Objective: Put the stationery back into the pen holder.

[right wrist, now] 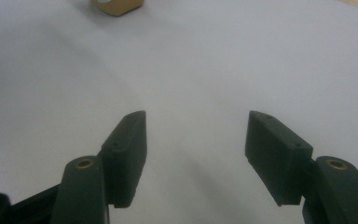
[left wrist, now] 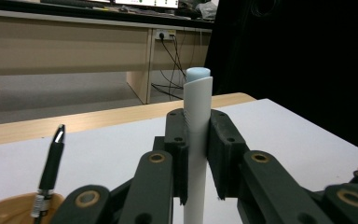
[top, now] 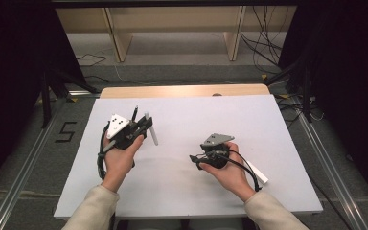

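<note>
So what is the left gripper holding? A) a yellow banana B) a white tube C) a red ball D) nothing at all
B. In the left gripper view, the jaws of the left gripper are closed on an upright white tube with a pale blue top.

A white stick (top: 257, 173) lies on the table (top: 211, 120) at four o'clock, cables (top: 263, 38) trailing on the floor (top: 182, 72) at one o'clock.

White tube (left wrist: 197, 140) with pale blue core, black tool (left wrist: 196, 154), white tabletop (top: 196, 124).
</note>
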The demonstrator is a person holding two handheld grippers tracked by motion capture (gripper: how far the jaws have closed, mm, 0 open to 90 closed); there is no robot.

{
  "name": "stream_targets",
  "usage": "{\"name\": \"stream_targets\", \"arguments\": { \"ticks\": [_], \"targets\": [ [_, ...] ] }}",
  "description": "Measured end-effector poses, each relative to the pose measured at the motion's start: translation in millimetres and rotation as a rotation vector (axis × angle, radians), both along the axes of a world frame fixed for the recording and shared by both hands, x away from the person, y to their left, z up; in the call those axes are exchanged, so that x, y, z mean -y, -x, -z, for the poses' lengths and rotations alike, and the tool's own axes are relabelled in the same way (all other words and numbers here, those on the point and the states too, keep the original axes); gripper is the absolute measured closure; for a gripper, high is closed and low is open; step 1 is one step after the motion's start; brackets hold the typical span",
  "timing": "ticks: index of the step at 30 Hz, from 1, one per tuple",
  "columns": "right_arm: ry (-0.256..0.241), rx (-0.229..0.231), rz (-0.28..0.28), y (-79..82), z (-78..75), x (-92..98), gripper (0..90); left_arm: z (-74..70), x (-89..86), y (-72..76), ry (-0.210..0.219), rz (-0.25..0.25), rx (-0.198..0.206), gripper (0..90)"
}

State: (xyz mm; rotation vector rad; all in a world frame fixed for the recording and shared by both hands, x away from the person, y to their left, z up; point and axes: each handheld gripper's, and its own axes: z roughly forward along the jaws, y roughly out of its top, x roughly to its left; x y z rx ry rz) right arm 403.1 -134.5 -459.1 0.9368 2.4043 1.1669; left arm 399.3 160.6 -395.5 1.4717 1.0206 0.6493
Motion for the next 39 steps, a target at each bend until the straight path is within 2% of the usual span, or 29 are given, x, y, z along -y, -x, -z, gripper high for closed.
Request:
{"name": "stream_targets", "arguments": {
  "ticks": [21,39],
  "targets": [
    [0.021,-0.010,0.012,1.0,4.2,6.3,35.5,-14.9,-22.2,-6.1,0.009,-0.064,0.027,78.8],
    [0.034,-0.022,0.022,1.3,6.2,7.3,33.1,-19.5,-34.1,-13.7,-0.009,-0.105,0.043,78.8]
  ]
}}
